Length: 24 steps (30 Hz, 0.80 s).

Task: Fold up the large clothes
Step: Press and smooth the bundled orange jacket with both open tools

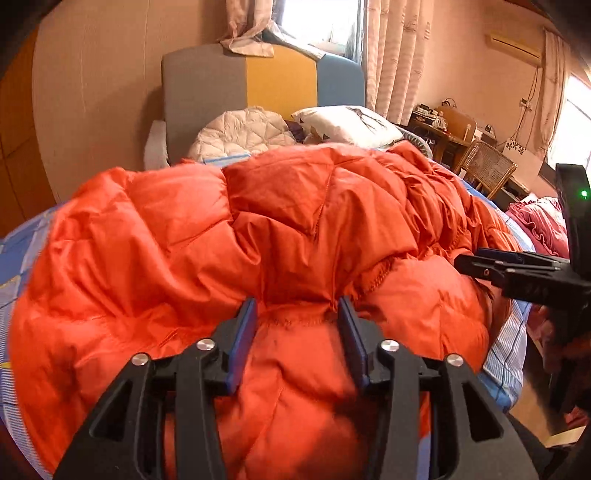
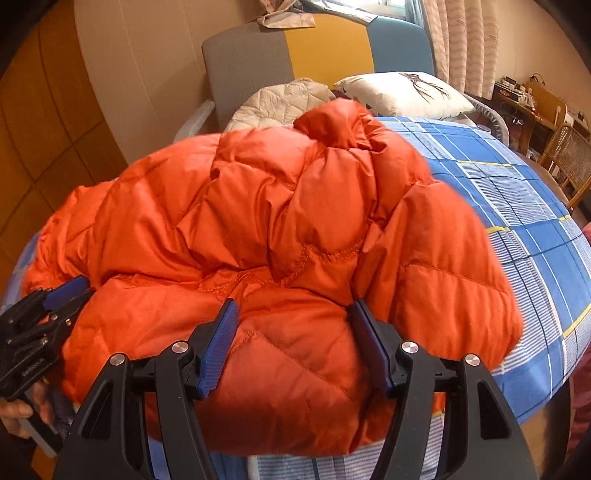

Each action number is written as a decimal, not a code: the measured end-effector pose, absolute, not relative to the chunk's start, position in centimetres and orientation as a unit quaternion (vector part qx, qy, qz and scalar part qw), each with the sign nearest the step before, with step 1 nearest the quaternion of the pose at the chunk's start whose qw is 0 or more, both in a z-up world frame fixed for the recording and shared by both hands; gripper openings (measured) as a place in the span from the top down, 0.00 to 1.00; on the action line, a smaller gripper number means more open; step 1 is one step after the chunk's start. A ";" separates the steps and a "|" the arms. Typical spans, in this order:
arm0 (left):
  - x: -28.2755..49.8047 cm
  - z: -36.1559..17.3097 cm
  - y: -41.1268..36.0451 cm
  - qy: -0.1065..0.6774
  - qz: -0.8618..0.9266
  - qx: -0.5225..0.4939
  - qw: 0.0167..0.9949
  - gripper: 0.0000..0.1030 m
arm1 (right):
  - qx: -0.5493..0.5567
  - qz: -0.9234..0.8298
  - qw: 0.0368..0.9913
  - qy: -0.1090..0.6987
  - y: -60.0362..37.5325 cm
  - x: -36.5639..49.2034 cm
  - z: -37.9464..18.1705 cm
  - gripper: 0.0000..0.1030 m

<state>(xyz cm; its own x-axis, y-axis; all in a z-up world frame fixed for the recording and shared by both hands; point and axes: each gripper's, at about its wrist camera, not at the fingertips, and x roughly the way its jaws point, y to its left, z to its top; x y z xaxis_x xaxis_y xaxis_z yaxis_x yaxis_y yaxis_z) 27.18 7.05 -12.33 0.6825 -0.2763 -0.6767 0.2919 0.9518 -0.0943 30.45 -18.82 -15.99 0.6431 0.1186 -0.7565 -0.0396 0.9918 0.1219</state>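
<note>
A big puffy orange jacket point(image 2: 280, 229) lies bunched up on a bed with a blue checked sheet point(image 2: 517, 192). The right gripper point(image 2: 291, 325) has its two blue fingers point(image 2: 219, 345) spread wide, with a fat fold of jacket between them. The left gripper point(image 2: 48, 302) is at the jacket's left edge.

Bright window point(image 1: 321, 18) daylight, warm cast, fisheye-warped edges.

Orange jacket point(image 2: 280, 229): quilted, slightly glossy cloth; bedsheet point(image 2: 517, 192): matt cotton.
</note>
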 end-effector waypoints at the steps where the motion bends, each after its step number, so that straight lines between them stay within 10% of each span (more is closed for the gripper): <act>1: 26.8 -12.1 7.3 0.363 -0.156 0.010 0.918 0.51 | 0.050 0.046 0.905 0.420 -18.9 30.3 -15.9 0.39; 24: 22.4 -11.9 16.5 0.361 -0.179 0.089 0.911 0.48 | 0.083 0.075 0.897 0.427 -20.8 29.2 -16.3 0.35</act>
<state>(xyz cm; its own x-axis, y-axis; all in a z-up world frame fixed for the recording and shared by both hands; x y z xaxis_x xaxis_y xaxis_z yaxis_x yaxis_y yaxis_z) 22.39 16.45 -11.87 0.6754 -0.2613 -0.6896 0.3900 0.9202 0.0334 29.22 -20.77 -16.31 0.6239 0.2054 -0.7540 -0.0640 0.9750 0.2126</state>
